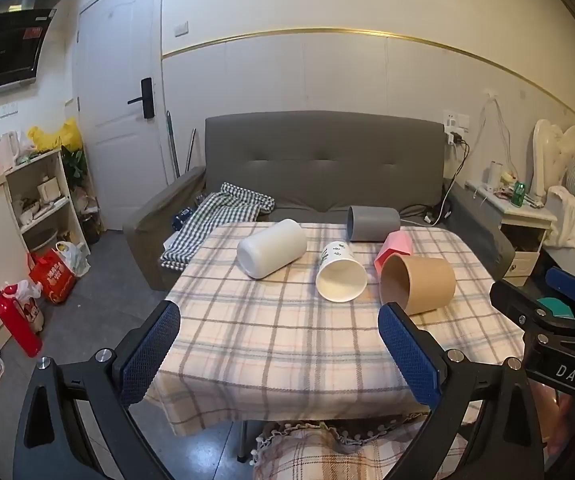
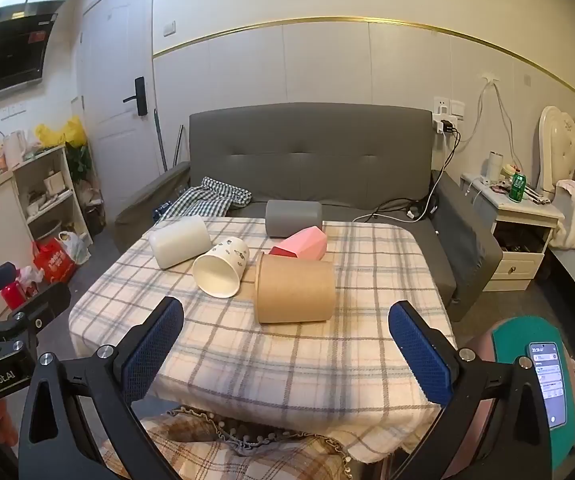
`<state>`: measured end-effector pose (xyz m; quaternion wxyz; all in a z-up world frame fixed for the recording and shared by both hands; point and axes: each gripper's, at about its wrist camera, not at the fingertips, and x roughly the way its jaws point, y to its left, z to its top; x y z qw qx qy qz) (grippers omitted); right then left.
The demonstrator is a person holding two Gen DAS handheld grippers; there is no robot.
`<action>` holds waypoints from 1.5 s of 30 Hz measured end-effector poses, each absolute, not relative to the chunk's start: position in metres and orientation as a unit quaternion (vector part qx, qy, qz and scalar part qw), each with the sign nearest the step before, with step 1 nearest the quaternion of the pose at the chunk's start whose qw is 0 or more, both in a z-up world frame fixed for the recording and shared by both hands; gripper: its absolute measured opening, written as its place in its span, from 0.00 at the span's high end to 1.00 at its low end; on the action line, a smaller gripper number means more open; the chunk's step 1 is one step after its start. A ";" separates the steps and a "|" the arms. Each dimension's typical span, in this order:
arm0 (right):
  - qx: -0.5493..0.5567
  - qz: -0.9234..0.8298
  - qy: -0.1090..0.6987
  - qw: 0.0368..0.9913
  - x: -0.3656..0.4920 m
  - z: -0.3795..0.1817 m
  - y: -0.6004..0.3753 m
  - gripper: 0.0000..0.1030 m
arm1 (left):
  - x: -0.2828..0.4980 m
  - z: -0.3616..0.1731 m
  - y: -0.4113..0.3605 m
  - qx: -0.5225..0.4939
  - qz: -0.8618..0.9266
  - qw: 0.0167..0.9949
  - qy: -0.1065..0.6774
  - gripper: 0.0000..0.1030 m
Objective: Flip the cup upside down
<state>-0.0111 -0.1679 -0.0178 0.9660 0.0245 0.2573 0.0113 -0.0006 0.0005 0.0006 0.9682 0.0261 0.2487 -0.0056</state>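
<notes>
Several cups lie on their sides on the plaid-covered table [image 1: 271, 344]: a white cylinder cup [image 1: 272, 253], a white paper cup with small prints [image 1: 340, 272], a brown cup [image 1: 417, 284], a pink faceted cup [image 1: 393, 249] and a grey cup [image 1: 373, 223]. The right wrist view shows them too: white [image 2: 180, 246], printed paper [image 2: 221, 267], brown [image 2: 294, 293], pink [image 2: 301, 245], grey [image 2: 293, 218]. My left gripper [image 1: 279, 354] is open and empty over the table's near edge. My right gripper [image 2: 287, 354] is open and empty, in front of the brown cup.
A grey sofa [image 1: 323, 168] stands behind the table with a checked cloth [image 1: 215, 220] on it. A shelf unit [image 1: 43, 200] and red bags are at left. A nightstand [image 2: 515, 220] and bed are at right. A phone [image 2: 547, 384] is at lower right.
</notes>
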 end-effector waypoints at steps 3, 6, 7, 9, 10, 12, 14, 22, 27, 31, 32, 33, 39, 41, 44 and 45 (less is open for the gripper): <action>0.026 0.009 0.257 0.966 -0.011 -0.018 -0.169 0.00 | 0.001 -0.005 0.000 0.024 -0.006 0.967 0.255 0.01; 0.028 0.006 0.257 0.966 -0.010 -0.021 -0.169 0.00 | 0.001 -0.008 0.002 0.020 -0.007 0.967 0.255 0.01; 0.028 0.006 0.257 0.966 -0.012 -0.019 -0.170 0.00 | 0.001 -0.007 0.003 0.017 -0.008 0.967 0.255 0.01; 0.027 0.005 0.259 0.966 -0.011 -0.022 -0.168 0.00 | 0.000 -0.005 0.004 0.017 -0.008 0.967 0.255 0.01; 0.028 0.007 0.261 0.965 -0.009 -0.025 -0.170 0.00 | 0.000 -0.005 0.003 0.017 -0.007 0.967 0.255 0.01; 0.026 0.006 0.261 0.965 -0.009 -0.024 -0.167 0.00 | 0.000 -0.006 0.003 0.017 -0.007 0.967 0.255 0.01; 0.029 0.007 0.263 0.964 -0.009 -0.024 -0.169 0.00 | 0.002 -0.007 0.003 0.018 -0.006 0.967 0.256 0.01; 0.030 0.007 0.267 0.963 -0.010 -0.024 -0.170 0.00 | 0.002 -0.006 0.003 0.017 -0.007 0.966 0.257 0.01; 0.032 0.006 0.269 0.963 -0.010 -0.025 -0.170 0.00 | 0.002 -0.010 0.004 0.016 -0.005 0.966 0.258 0.01; 0.032 0.006 0.270 0.962 -0.010 -0.026 -0.169 0.00 | 0.001 -0.012 0.004 0.015 -0.005 0.966 0.259 0.01; 0.032 0.005 0.270 0.962 -0.010 -0.026 -0.169 0.00 | 0.001 -0.012 0.004 0.015 -0.004 0.966 0.259 0.01; 0.031 0.006 0.271 0.962 -0.010 -0.026 -0.169 0.00 | 0.000 -0.014 0.004 0.015 -0.003 0.966 0.259 0.01; 0.030 0.000 0.273 0.961 -0.011 -0.028 -0.169 0.00 | -0.005 -0.026 0.007 0.012 0.000 0.965 0.261 0.01; 0.032 -0.001 0.276 0.961 -0.010 -0.028 -0.169 0.00 | -0.004 -0.025 0.007 0.013 0.000 0.965 0.262 0.01; 0.032 -0.001 0.281 0.959 -0.009 -0.029 -0.169 0.00 | -0.004 -0.026 0.007 0.012 0.000 0.965 0.261 0.01; 0.032 -0.001 0.282 0.959 -0.007 -0.029 -0.169 0.00 | -0.005 -0.026 0.007 0.013 0.000 0.965 0.261 0.01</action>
